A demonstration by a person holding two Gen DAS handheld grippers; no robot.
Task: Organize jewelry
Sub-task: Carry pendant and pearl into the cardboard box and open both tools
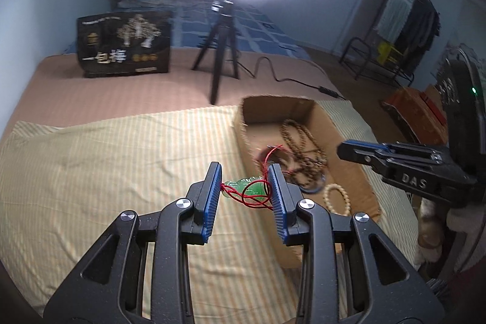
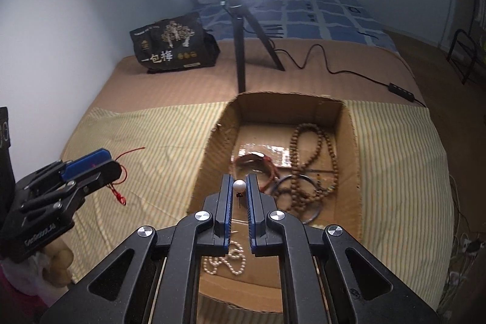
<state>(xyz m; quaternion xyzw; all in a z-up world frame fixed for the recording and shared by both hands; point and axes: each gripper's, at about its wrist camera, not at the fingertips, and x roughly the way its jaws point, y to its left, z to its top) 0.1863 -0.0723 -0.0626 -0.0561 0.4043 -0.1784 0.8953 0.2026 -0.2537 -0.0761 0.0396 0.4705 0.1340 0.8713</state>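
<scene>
A cardboard box (image 2: 349, 148) lies on the striped cloth, also in the left wrist view (image 1: 340, 123). It holds a brown bead necklace (image 2: 309, 148), dark bangles (image 2: 306, 202), a red-brown bracelet (image 2: 258, 160) and a white pearl string (image 2: 231, 260). My right gripper (image 2: 239, 187) is shut on a white pearl earring (image 2: 239, 185) above the box. My left gripper (image 1: 246, 181) is open around a green pendant on a red cord (image 1: 250, 189), just left of the box. In the right wrist view the left gripper (image 2: 97, 163) shows with red cord (image 2: 121, 193) hanging from it.
A ring light on a black tripod (image 2: 240, 29) stands behind the box, its cable (image 2: 349, 72) running right. A black printed bag (image 2: 173, 44) sits at the back left. A wall runs along the left. A rack (image 1: 391, 29) stands at the far right.
</scene>
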